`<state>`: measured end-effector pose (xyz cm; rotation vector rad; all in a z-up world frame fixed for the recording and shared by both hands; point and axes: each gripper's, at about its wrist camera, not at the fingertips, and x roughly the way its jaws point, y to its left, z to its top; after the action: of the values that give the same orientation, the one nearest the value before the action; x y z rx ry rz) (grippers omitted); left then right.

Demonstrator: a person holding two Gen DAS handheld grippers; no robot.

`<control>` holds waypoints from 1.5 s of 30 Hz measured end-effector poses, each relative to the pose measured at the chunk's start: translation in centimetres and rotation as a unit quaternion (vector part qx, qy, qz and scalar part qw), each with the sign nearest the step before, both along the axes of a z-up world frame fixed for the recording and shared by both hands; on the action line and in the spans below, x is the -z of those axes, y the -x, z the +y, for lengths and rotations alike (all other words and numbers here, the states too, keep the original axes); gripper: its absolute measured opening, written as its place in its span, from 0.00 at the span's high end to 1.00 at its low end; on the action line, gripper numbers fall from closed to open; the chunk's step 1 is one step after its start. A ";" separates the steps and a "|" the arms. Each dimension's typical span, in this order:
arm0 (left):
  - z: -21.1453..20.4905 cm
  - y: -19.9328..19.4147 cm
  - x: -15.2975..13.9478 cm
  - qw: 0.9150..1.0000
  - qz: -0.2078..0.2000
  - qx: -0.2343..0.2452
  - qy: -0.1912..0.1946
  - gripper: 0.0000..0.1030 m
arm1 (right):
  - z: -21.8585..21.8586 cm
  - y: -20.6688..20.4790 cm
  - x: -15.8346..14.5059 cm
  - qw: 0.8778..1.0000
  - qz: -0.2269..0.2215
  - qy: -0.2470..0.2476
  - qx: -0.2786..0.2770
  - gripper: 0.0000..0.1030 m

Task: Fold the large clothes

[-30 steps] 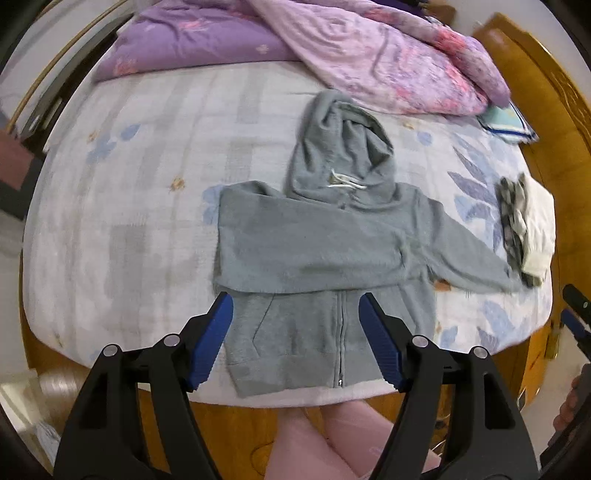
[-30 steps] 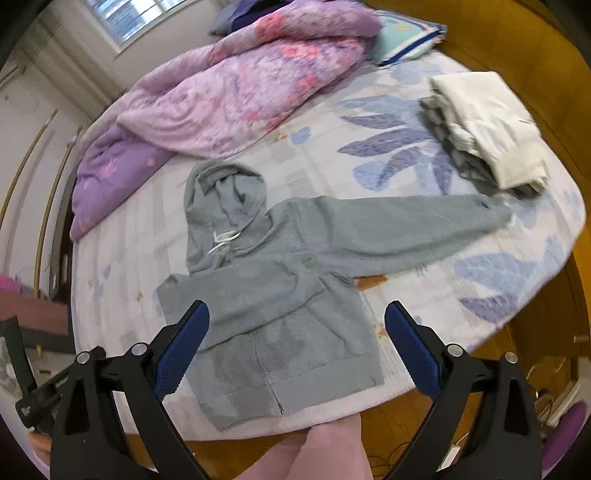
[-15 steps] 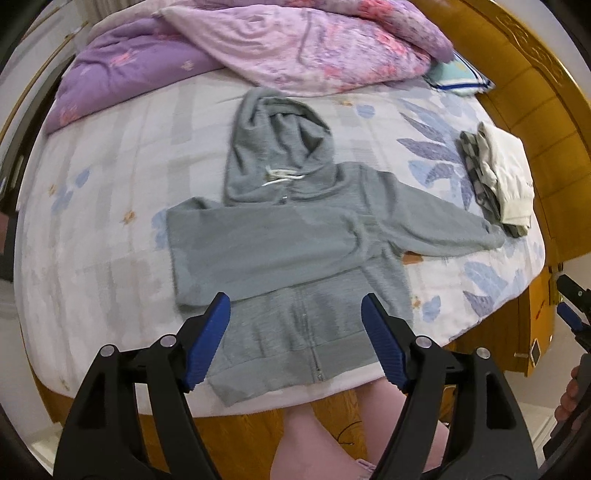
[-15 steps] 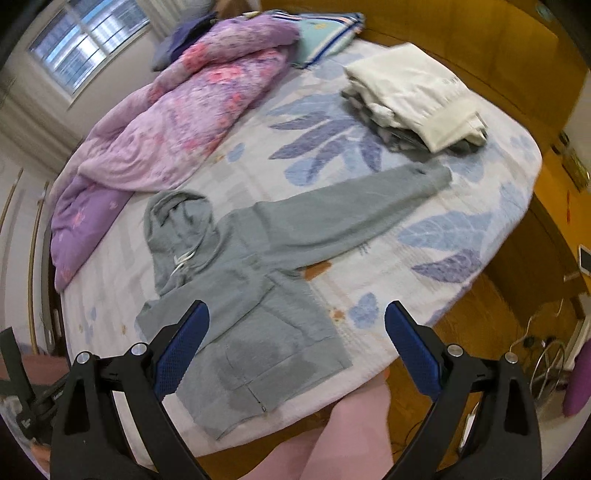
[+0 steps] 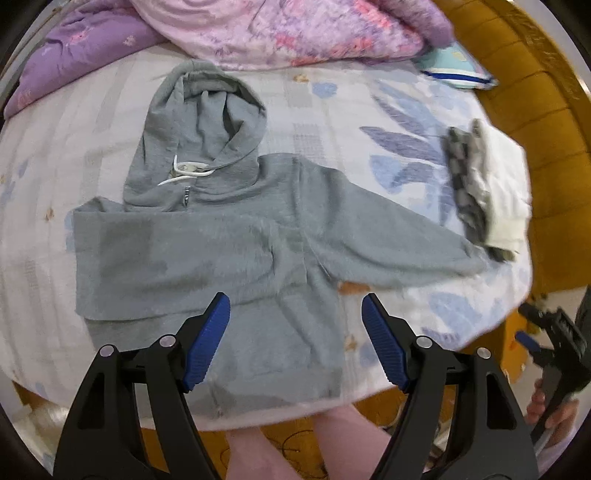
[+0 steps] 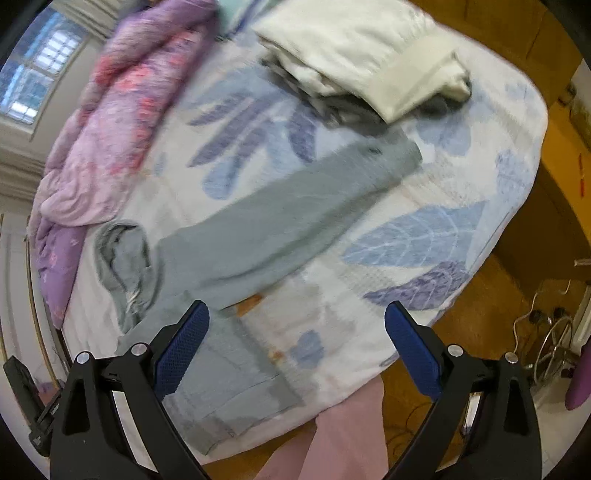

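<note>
One grey zip-up hoodie [image 5: 221, 243] lies flat on the bed [image 5: 332, 110], front side up, close to the near edge of the mattress. Its long axis runs from the hem at the near edge up to the hood [image 5: 203, 122], which points toward the far side where one pink-and-purple quilt [image 5: 277, 33] is bunched. One sleeve is folded across the chest; the other sleeve [image 6: 295, 206] stretches straight out to the side, its cuff ending just beside a stack of folded clothes [image 6: 369, 62], a cream garment on top of a grey checked one. One light-blue pillow [image 5: 458, 70] sits beyond that stack. Two grippers show. The left gripper [image 5: 295, 343] hangs over the hoodie's lower body, pointing steeply down, its blue pads spread wide with nothing between them. The right gripper [image 6: 295, 354] hovers over the bedsheet beside the hoodie's hem corner, its jaws likewise wide apart and gripping nothing. In the left wrist view a hand [image 5: 550, 406] holding the right gripper appears at the right edge. No container is in view.
</note>
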<state>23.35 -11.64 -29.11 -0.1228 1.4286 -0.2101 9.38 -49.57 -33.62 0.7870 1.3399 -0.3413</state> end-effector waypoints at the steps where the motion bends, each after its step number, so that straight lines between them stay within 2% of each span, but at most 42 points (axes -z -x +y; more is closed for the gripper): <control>1: -0.8 -0.8 1.2 1.000 0.003 -0.003 -0.006 0.27 | -1.1 -0.2 1.4 1.000 0.006 -0.004 0.005 0.10; 6: -3.1 -4.1 6.7 0.999 0.034 0.001 -0.009 0.28 | -6.3 -1.5 9.1 0.997 0.042 -0.017 0.056 0.10; 8: -3.7 -5.4 9.0 0.999 0.037 0.005 -0.030 0.35 | -8.5 -1.9 11.7 0.994 0.043 -0.024 0.093 0.10; 10: -3.9 -6.5 10.9 0.998 0.041 0.007 -0.037 0.53 | -10.5 -2.4 13.6 0.991 0.039 -0.021 0.126 0.10; 14: -3.9 -8.5 14.4 0.997 0.055 -0.002 -0.049 0.75 | -14.2 -3.8 17.2 0.981 0.045 -0.026 0.185 0.10; 15: -4.0 -9.0 15.1 0.997 0.055 -0.002 -0.051 0.86 | -14.9 -4.2 18.0 0.979 0.042 -0.036 0.197 0.10; 16: -4.2 -9.5 15.8 0.997 0.056 -0.001 -0.051 0.92 | -15.3 -4.5 18.5 0.978 0.037 -0.041 0.203 0.10; 18: -4.6 -10.3 17.2 0.997 0.060 0.001 -0.053 0.93 | -16.0 -5.3 19.2 0.976 0.026 -0.040 0.212 0.14; 19: -4.7 -10.6 18.0 0.997 0.063 0.002 -0.054 0.93 | -16.2 -5.5 19.3 0.976 0.017 -0.037 0.213 0.26; 20: -4.9 -10.8 18.7 0.996 0.068 0.003 -0.050 0.94 | -16.4 -5.7 19.4 0.977 0.009 -0.026 0.212 0.48; 22: -5.3 -11.0 20.7 0.995 0.088 0.002 -0.048 0.96 | -16.5 -6.2 19.7 0.979 0.036 0.007 0.199 0.78; 23: -5.6 -11.1 21.6 0.994 0.098 0.004 -0.049 0.97 | -16.4 -6.4 19.4 0.981 0.030 0.012 0.190 0.85; 26: -6.0 -11.0 23.2 0.993 0.098 0.012 -0.064 0.98 | -15.4 -7.0 16.5 0.988 -0.001 0.033 0.154 0.87; 29: -5.7 -11.1 23.3 0.993 0.101 -0.002 -0.059 0.98 | -14.0 -7.5 10.7 0.991 -0.055 0.071 0.103 0.88; 32: -6.0 -11.2 23.6 0.993 0.097 0.018 -0.070 0.98 | -13.1 -7.8 5.2 0.986 -0.122 0.074 0.082 0.88; 35: -6.7 -11.3 23.8 0.991 0.093 0.036 -0.084 0.99 | -10.7 -9.5 -1.3 0.976 -0.199 0.089 0.029 0.88; 38: -6.7 -11.4 23.9 0.992 0.087 0.037 -0.081 0.99 | -7.8 -11.9 -6.0 0.961 -0.268 0.064 -0.019 0.88; 42: -6.0 -11.4 24.1 0.995 0.080 0.013 -0.067 0.99 | -2.0 -15.0 -10.5 0.938 -0.332 0.035 -0.096 0.88; 45: -5.4 -11.2 23.9 0.995 0.078 0.009 -0.056 0.99 | 3.4 -16.5 -12.8 0.922 -0.361 0.011 -0.141 0.88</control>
<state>34.51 -17.04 -53.04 -0.0354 1.5946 -0.1378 25.84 -46.13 -20.85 0.5986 0.7280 0.1621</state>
